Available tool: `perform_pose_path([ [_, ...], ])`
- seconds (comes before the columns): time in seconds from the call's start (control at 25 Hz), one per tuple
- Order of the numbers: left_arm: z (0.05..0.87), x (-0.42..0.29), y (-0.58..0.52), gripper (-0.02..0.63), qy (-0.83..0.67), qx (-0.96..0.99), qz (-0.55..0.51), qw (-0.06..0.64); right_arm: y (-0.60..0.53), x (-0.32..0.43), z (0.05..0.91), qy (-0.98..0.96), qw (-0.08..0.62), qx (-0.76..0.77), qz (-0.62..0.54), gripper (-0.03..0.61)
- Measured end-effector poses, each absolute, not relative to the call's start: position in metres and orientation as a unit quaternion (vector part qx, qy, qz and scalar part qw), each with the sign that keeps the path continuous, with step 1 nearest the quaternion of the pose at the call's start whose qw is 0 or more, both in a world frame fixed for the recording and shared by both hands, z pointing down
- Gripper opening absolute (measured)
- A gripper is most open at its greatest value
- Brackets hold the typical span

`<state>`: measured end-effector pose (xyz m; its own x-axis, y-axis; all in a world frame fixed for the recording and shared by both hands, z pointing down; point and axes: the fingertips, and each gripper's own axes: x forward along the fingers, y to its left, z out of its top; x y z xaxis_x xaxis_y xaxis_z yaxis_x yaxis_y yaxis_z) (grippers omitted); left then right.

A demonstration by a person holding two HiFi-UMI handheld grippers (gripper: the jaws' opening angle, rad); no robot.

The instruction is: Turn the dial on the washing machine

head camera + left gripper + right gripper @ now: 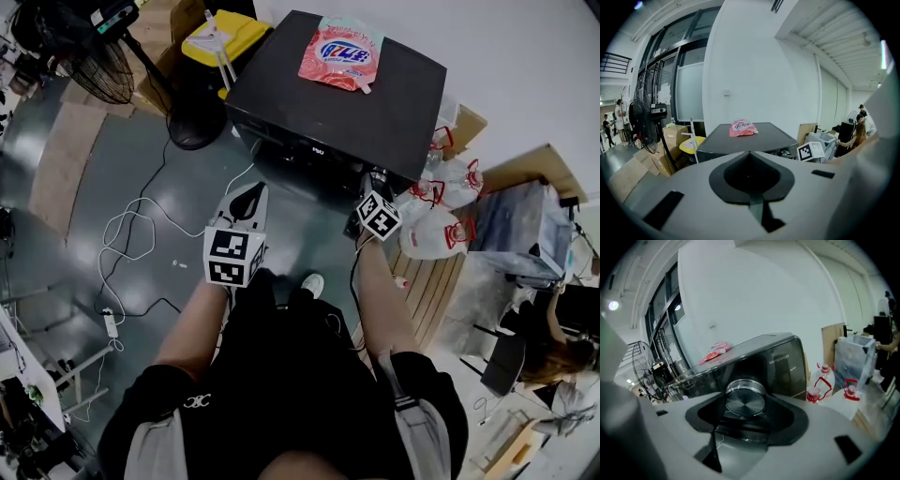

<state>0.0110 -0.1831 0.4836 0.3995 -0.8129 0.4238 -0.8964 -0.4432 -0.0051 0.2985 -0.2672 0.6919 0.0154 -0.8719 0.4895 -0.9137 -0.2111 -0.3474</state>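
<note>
The washing machine is a black box standing on the grey floor, with a pink detergent pouch lying near the back edge of its top. Its dial sits on the glossy black front panel, towards the front right corner as the head view shows it. The dial is a round knob with a brushed silver face that catches the light in fine rings, and it has a bright chrome rim. The right gripper reaches to that panel with its jaws spread wide and closed on the dial's rim. The left gripper hangs short of the machine's front edge, jaws together with nothing between them.
</note>
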Motion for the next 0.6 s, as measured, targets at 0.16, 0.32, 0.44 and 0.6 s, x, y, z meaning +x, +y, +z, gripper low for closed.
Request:
perform_pose_path([
  [0.16,0.4832,0.0085,-0.1848,-0.005,-0.516,0.829,0.186,0.113,-0.2682,0.2992,0.692,-0.624,0.01,0.707,0.332,0.273],
  [0.32,0.483,0.0104,-0.1846,-0.005,-0.515,0.83,0.184,0.112,-0.2678,0.2993,0.6943,-0.621,-0.034,0.693,0.364,0.273],
  [0.44,0.4819,0.0113,-0.1843,-0.005,-0.515,0.83,0.183,0.112,-0.2667,0.3002,0.6946,-0.614,-0.094,0.67,0.407,0.272],
  [0.6,0.483,0.0117,-0.1846,-0.005,-0.513,0.831,0.184,0.114,-0.2676,0.3014,0.6944,-0.606,-0.16,0.638,0.447,0.272],
])
